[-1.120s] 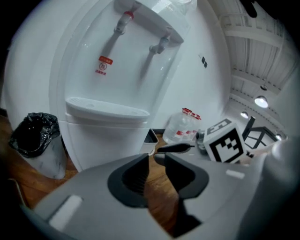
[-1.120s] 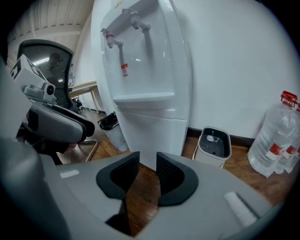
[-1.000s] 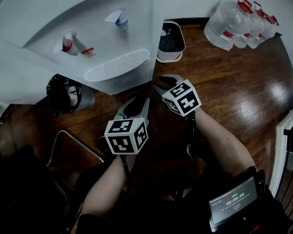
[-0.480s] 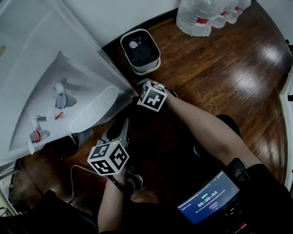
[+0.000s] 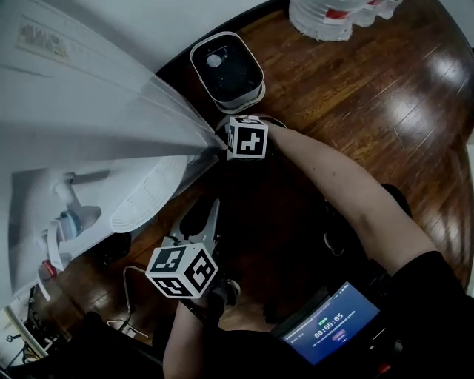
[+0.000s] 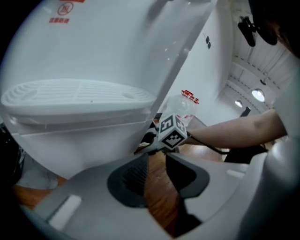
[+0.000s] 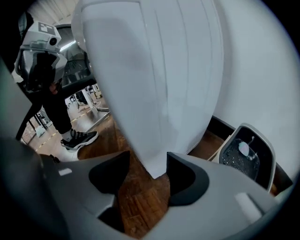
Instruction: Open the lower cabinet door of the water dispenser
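Note:
The white water dispenser point(image 5: 89, 126) fills the left of the head view, its drip grille point(image 5: 144, 200) facing me. The lower cabinet point(image 7: 154, 84) looms in the right gripper view, its bottom corner point(image 7: 157, 171) just between the fingertips. My right gripper point(image 7: 146, 176) is down by that corner with its jaws opening wide, the pads off the cabinet; its marker cube point(image 5: 246, 138) sits at the dispenser's edge. My left gripper point(image 6: 157, 171) hangs below the grille point(image 6: 77, 96), jaws partly apart, with only wood floor between them.
A white bin with a dark inside point(image 5: 226, 68) stands against the wall beyond the dispenser. Water bottles point(image 5: 326, 15) are grouped at the back. A metal frame point(image 5: 129, 296) sits on the floor at the lower left. A person's legs and sneakers point(image 7: 79, 138) show behind the cabinet.
The right gripper has dropped to the dispenser's lower corner, rolled, and spread its jaws. The left gripper has sunk a little. My head has turned, swinging the dispenser left.

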`<control>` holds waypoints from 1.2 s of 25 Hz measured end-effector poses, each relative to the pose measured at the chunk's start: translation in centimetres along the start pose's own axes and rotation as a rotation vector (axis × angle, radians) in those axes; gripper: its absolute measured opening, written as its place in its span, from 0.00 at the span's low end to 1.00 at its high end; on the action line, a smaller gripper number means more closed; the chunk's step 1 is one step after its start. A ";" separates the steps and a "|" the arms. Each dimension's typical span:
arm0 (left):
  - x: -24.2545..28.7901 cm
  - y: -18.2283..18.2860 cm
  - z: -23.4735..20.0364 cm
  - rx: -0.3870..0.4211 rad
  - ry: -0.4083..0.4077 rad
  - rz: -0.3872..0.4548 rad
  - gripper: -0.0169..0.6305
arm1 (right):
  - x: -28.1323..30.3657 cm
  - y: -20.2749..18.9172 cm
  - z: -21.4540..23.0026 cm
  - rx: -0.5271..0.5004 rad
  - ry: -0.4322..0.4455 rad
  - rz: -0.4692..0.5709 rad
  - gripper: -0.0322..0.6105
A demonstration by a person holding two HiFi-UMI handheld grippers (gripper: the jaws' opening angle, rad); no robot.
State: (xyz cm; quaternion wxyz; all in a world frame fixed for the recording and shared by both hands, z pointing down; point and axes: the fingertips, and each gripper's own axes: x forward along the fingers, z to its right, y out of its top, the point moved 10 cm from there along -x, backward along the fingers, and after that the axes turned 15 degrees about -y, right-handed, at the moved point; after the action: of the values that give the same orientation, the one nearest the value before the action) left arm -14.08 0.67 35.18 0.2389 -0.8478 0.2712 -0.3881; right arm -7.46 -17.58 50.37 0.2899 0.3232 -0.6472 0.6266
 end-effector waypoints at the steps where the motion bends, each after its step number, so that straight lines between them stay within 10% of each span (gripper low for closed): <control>1: 0.3 0.0 0.1 -0.007 -0.006 0.000 0.23 | 0.2 0.2 -0.1 -0.006 -0.005 0.017 0.44; 19: 0.0 -0.2 0.2 -0.023 0.021 0.016 0.23 | 0.3 -0.5 -1.9 0.049 -0.001 0.037 0.37; 25: -0.9 -0.5 0.6 -0.138 0.053 0.093 0.23 | -0.3 -1.4 -3.1 0.107 0.012 -0.003 0.37; 30: -2.6 -0.9 1.7 -0.111 0.123 0.142 0.23 | -2.3 -1.6 -5.7 -0.008 -0.029 -0.027 0.35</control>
State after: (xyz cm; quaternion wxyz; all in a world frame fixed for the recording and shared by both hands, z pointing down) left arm -13.95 3.38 33.37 0.2016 -0.8130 0.3657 -0.4058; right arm -4.90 -11.72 49.83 0.2900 0.3398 -0.6494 0.6154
